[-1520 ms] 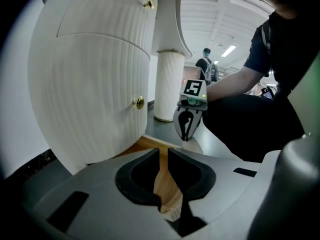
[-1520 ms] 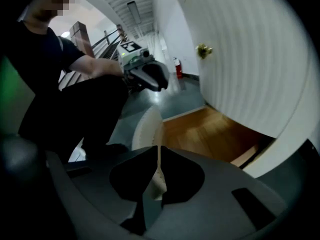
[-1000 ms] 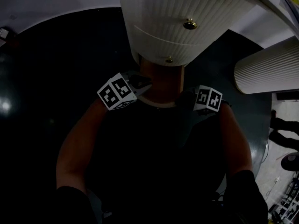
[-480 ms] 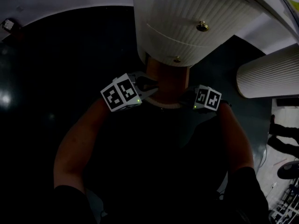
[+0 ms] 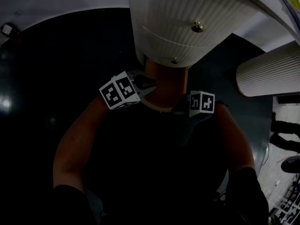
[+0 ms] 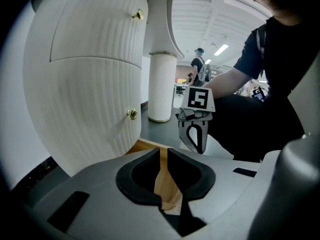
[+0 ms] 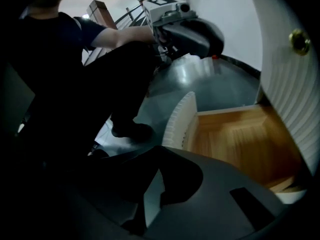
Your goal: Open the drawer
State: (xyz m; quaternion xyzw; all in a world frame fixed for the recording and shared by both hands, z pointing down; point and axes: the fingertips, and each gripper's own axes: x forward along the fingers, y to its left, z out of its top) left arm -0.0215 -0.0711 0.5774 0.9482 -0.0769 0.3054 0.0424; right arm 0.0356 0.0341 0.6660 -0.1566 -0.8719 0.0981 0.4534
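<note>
A white ribbed cabinet [image 5: 178,22] with brass knobs [image 5: 197,27] stands ahead. Its bottom drawer is pulled out: the wooden inside [image 7: 235,139] shows behind the curved ribbed front [image 7: 180,121], and in the head view as a brown patch [image 5: 165,86]. My left gripper [image 5: 149,82] hangs at the drawer's left side, its jaws shut with only a thin slit and nothing between them [image 6: 163,154]. My right gripper [image 5: 182,108] is at the drawer's right side, near the front panel, also shut and empty [image 7: 150,184]. Each gripper shows in the other's view.
A white ribbed pillar [image 5: 267,71] stands to the right of the cabinet on the dark glossy floor [image 5: 56,69]. Another drawer knob [image 6: 132,114] sits just above the open drawer. Other people [image 6: 199,66] stand farther off in the room.
The right gripper has shifted slightly left toward the drawer. The left gripper stays almost in place. The drawer is as far out as before.
</note>
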